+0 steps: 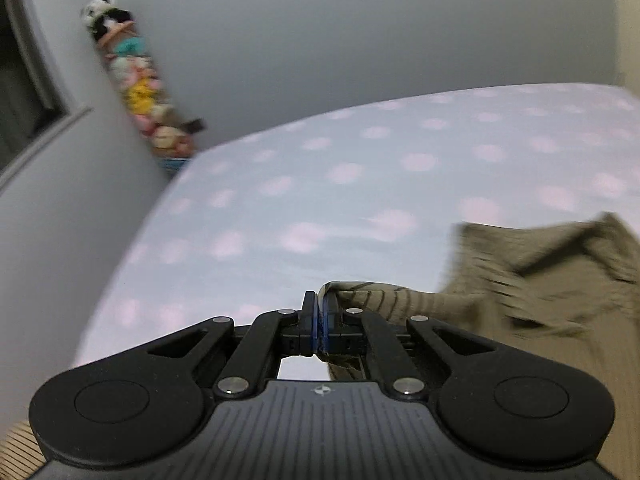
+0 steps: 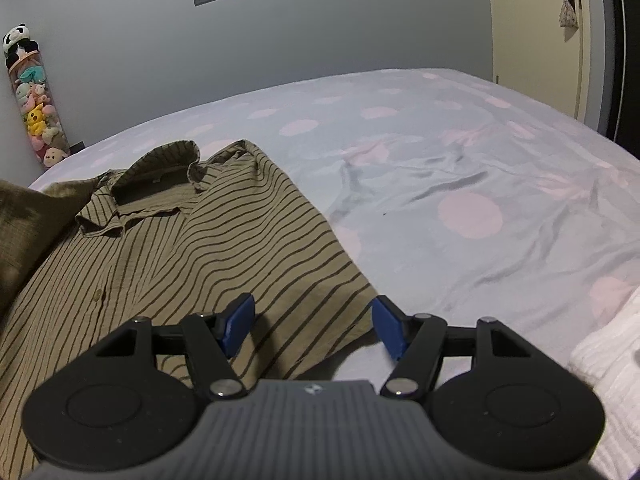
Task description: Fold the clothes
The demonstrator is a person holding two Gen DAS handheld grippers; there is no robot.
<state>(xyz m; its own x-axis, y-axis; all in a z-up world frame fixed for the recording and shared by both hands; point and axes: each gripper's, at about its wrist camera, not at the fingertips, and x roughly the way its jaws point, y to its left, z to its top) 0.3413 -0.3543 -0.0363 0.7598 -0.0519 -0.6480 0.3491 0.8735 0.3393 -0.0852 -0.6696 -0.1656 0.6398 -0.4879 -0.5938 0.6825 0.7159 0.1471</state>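
Observation:
An olive shirt with dark stripes (image 2: 168,248) lies spread on the bed, collar toward the far wall. In the left wrist view my left gripper (image 1: 320,312) is shut on an edge of the striped shirt (image 1: 520,280), and the cloth trails off to the right, blurred. In the right wrist view my right gripper (image 2: 314,324) stands open just above the shirt's right hem; its blue pads (image 2: 240,322) do not press on the cloth. A raised fold of the shirt (image 2: 24,220) bulges at the left edge.
The bed sheet (image 2: 460,184) is pale blue with pink dots and wrinkled in the middle. A tall clear tube of plush toys (image 2: 36,108) stands in the far left corner. A white ribbed garment (image 2: 608,364) lies at the right. A door (image 2: 536,36) is beyond the bed.

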